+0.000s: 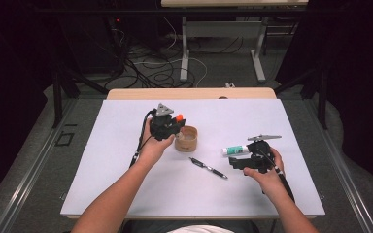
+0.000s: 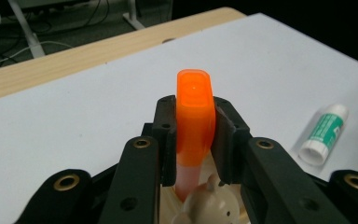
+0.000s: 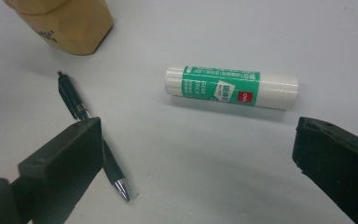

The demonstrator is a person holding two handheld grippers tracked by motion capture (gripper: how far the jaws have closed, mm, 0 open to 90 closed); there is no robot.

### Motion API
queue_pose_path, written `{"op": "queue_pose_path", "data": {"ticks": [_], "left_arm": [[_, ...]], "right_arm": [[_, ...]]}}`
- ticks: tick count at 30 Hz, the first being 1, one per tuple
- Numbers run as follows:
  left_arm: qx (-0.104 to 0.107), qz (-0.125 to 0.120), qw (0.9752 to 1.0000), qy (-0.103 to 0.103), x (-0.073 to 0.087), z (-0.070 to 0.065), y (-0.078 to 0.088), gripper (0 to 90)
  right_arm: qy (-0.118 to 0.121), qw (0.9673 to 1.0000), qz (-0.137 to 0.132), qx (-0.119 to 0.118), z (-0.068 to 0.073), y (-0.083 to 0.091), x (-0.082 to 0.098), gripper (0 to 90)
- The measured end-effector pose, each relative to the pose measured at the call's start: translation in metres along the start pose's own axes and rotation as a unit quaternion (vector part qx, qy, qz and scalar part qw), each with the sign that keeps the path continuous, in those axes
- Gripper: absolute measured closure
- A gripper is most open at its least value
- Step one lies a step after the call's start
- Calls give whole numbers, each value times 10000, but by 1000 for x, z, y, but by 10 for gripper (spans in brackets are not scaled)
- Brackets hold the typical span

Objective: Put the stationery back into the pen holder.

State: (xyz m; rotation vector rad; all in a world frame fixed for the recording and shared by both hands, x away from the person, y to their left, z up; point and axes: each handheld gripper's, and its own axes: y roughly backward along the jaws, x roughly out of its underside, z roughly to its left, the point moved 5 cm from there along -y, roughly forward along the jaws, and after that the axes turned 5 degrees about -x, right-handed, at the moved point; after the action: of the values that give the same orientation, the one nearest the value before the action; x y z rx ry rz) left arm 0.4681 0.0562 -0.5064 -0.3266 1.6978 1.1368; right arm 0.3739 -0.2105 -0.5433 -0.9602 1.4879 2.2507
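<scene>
High view: the left gripper point(image 1: 167, 125) hangs just beside the wooden cup point(image 1: 186, 138), orange marker point(image 1: 178, 118) at its tip; the right gripper point(image 1: 246, 158) sits near the glue stick point(image 1: 236, 150).

Left gripper view: the jaws are clamped on the marker point(image 2: 193, 116), which stands upright along them above the cup, whose rim is cut off.

Right gripper view: the jaws gape empty, the glue stick point(image 3: 231, 87) crosswise ahead, a pen point(image 3: 72, 100) partly hidden.
</scene>
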Motion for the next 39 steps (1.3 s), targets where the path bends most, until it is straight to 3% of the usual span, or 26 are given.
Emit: {"op": "queue_pose_path", "data": {"ticks": [1,10,17,23,28,31,36,39], "left_arm": [[2,94,10000,-28,2,0,0,739],[-57,165,9997,194,7,1,-3,734],[-56,163,9993,337,5,3,0,635],[-28,112,9994,319,3,1,4,551],[-32,-35,9993,376,-1,1,11,490],[-21,-172,9990,411,-4,2,17,462],[58,-254,9982,543,-6,5,30,421],[119,-273,9975,637,-7,7,39,419]], "right_arm": [[12,10000,6,-3,0,0,0,19],[-3,10000,6,-3,1,-1,0,25],[10,10000,-3,-8,1,0,0,25],[-14,10000,-42,5,0,2,-1,35],[-16,9998,-137,113,-5,7,-3,159],[81,9998,-122,116,-6,8,-4,174],[314,9994,-135,53,-8,11,-5,330],[315,9993,-219,21,-9,13,-7,417]]}}
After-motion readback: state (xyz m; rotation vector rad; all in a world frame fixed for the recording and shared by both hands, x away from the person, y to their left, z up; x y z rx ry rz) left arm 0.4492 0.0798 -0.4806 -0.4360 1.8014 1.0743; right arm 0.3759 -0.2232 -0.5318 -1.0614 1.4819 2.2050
